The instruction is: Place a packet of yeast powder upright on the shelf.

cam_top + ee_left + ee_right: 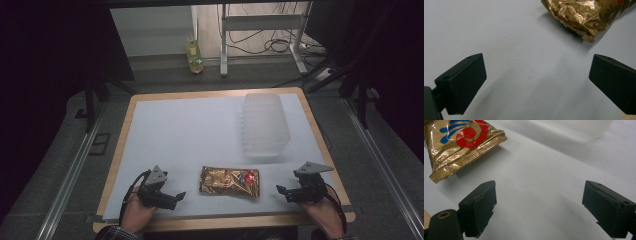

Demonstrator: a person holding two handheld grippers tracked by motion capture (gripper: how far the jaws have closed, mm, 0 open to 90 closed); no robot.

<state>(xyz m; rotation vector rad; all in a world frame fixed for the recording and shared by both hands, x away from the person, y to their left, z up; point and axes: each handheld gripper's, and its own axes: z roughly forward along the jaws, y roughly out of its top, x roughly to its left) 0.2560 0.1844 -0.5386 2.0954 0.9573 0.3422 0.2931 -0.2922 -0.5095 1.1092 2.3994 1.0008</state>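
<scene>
Dim room; grey floor (165, 70), white metal frame (262, 22), tangled cables (280, 46) beyond.

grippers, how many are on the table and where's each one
2. The left gripper is at the near left, beside the gold snack bag. The right gripper is at the near right, on the bag's other side. Both are open.

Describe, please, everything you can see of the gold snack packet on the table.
The gold snack packet is a crinkled, shiny foil-like pouch with a red and blue swirl printed towards one end and crimped, sealed edges. It looks closed and lies flat on the white table cover, lengthwise across the near edge, between the left gripper and the right gripper. Neither gripper touches it; both stand open beside it. The clear plastic container sits apart, farther back.
</scene>
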